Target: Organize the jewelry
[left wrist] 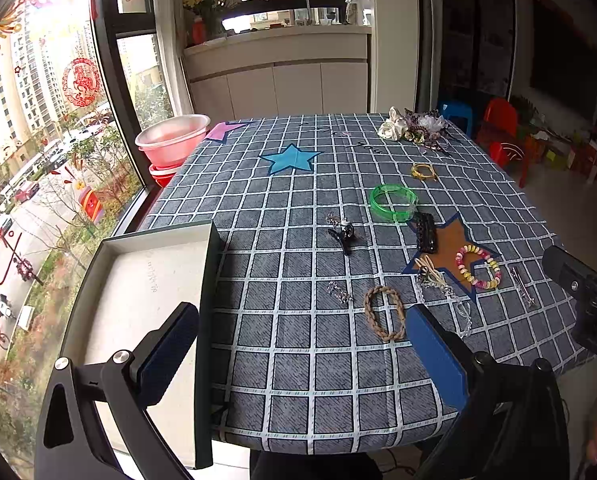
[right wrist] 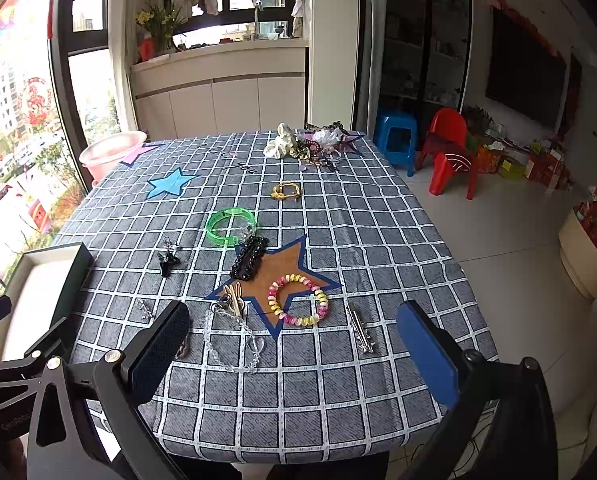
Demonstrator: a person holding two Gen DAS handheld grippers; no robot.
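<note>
Left gripper: your left gripper (left wrist: 302,344) has its jaws spread wide with nothing between them, low over the near-left part of the table, one finger over the tray, the other beside the braided loop.
Right gripper: your right gripper (right wrist: 294,344) is also spread wide and holds nothing; it hangs over the near edge, with the clear bead strand between its fingers in view.
Table: blue-grey checked cloth table (right wrist: 378,240) with star patches carries everything.
Tray: shallow white tray with dark green walls (left wrist: 138,280) sits at the near-left corner, overhanging the left edge; long axis runs near to far.
Green bangle: translucent green plastic bangle (right wrist: 231,227) lies flat near the table centre, its open gap toward the near edge.
Black clip: black beaded hair clip (right wrist: 250,258) is just near of the bangle, on the orange star's far-left arm, long axis near-left to far-right.
Candy bracelet: pink-and-yellow coiled bracelet (right wrist: 298,300) lies flat on the orange star.
Silver clip: slim silver metal hair clip (right wrist: 360,330) is right of that bracelet, long axis near to far, toothed end toward you.
Bead strand: clear crystal bead strand (right wrist: 230,340) is looped near the near edge, left of the bracelet.
Beige clips: pair of beige snap clips (right wrist: 234,296) touch the strand's far end, pointing far.
Braided loop: tan braided cord bracelet (left wrist: 384,312) is an oval, long axis near to far.
Small dark clip: small black claw clip (left wrist: 344,234) is left of the bangle.
Gold bracelet: yellow-gold wire bracelet (right wrist: 285,191) is far of the bangle.
Pile: heap of fabric scrunchies and bows (right wrist: 310,146) is at the far-right corner.
</note>
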